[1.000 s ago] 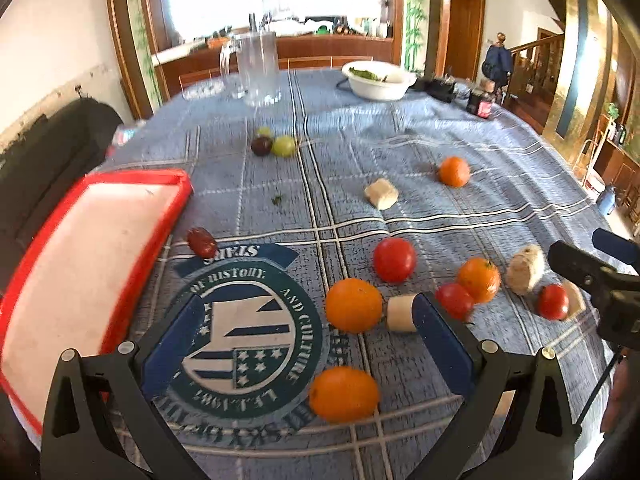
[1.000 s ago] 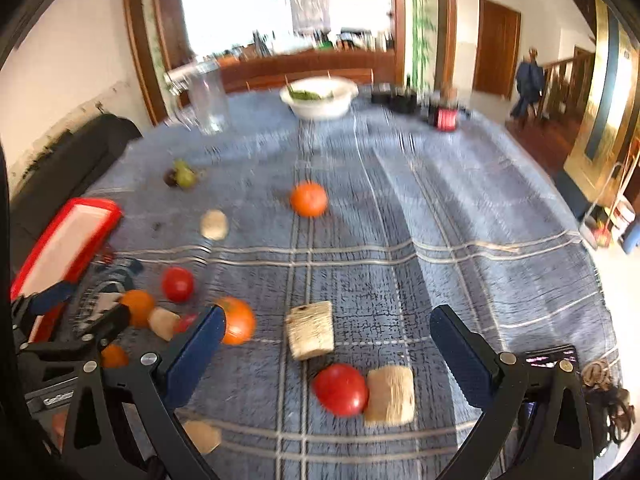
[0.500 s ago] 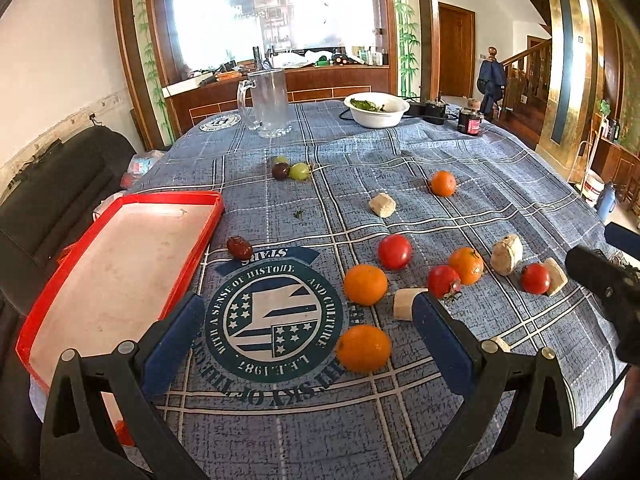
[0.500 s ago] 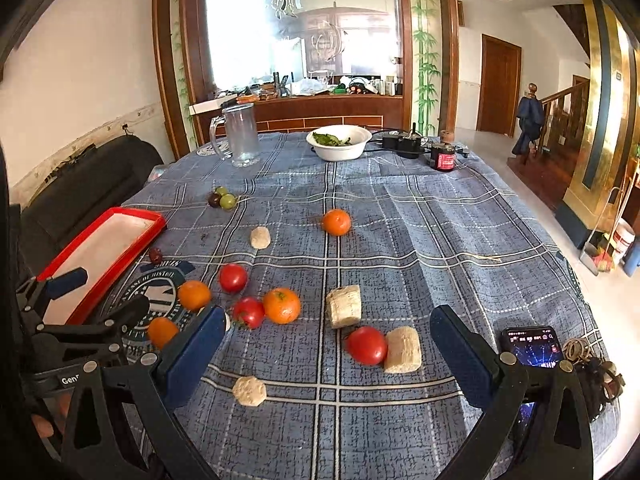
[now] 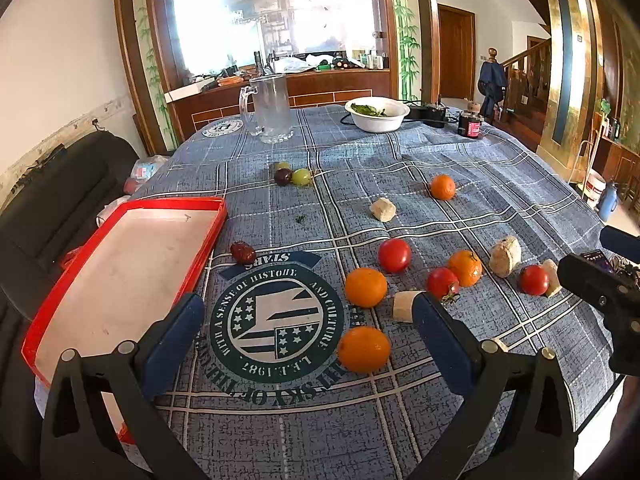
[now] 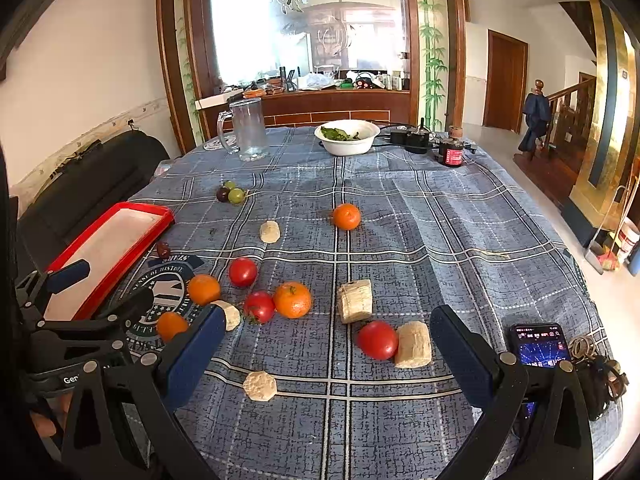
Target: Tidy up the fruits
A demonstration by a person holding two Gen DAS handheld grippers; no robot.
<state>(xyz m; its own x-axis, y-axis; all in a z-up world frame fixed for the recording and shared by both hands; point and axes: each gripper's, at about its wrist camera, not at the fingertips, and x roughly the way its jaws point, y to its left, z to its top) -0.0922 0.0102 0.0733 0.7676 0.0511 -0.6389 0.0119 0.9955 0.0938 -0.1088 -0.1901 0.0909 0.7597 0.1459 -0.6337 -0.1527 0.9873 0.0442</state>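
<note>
Left gripper (image 5: 306, 314): black plastic frame, two arms spreading in a V, each tipped with a flat dark blue pad (image 5: 172, 342). Round silver screw heads sit on each arm behind the pads

Right gripper (image 6: 328, 336): same build, black arms, dark blue pads (image 6: 460, 350), silver screws near the pad roots

Seen from the right wrist camera, the left gripper's black body carries white lettering starting "Gen", the rest cut off. A little of a hand (image 6: 44, 424) shows beneath it; no sleeve can be made out
</note>
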